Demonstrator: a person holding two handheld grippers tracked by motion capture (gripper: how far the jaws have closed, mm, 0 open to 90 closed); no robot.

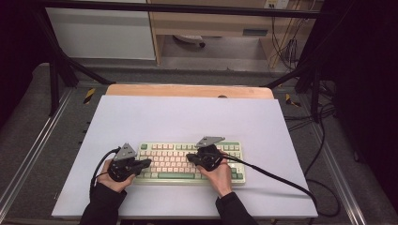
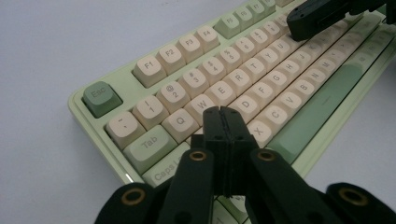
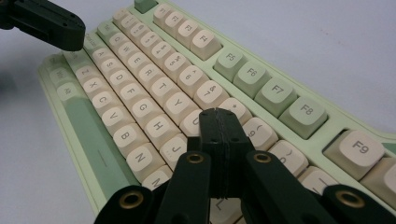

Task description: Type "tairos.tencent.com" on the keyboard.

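Both hand-held grippers, left (image 1: 146,162) and right (image 1: 190,157), are clenched on nothing (tips serving as typing fingers, I'd guess) over the keyboard (image 1: 178,146) at the worktop's (image 1: 187,117) six o'clock edge.

In the left gripper view, the left gripper (image 2: 223,111) covers the keys just under its shut tips, and the keyboard (image 2: 116,81) runs off the top and right edges. In the right gripper view, the right gripper (image 3: 219,112) hides the keys beneath it; the far legends blur.
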